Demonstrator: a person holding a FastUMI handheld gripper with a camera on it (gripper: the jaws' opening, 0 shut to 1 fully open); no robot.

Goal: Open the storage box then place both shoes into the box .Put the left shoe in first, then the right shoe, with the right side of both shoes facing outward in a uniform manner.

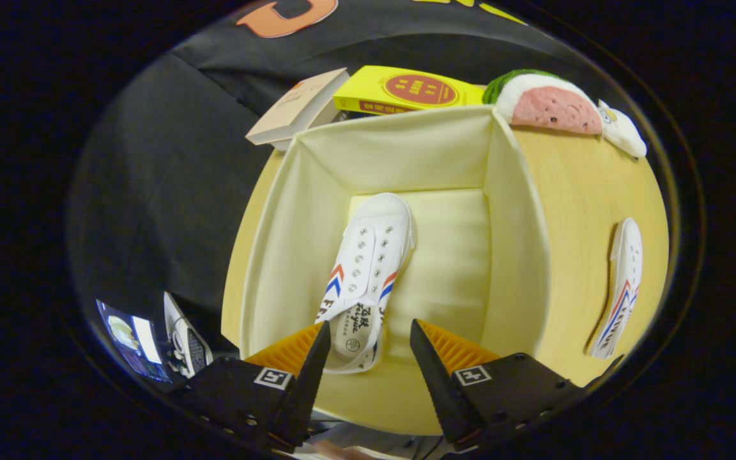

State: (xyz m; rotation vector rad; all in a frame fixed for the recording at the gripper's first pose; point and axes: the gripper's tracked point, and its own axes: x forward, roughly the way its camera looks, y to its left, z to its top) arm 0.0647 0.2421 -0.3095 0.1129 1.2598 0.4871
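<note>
A cream fabric storage box (515,255) stands open on the wooden table. One white sneaker (368,268) with red and blue stripes lies on the box floor, toe pointing away, its heel just ahead of and between my fingers. My gripper (368,335) hovers above the box's near side, open, with nothing pressed between the fingers. The second white sneaker (620,291) lies on the table to the right of the box, resting on its side.
Behind the box lie a beige book (294,105) and a yellow book (406,92). A watermelon-slice plush (547,105) and a small white plush (623,131) sit at the back right. A screen (131,338) glows off the table's left edge.
</note>
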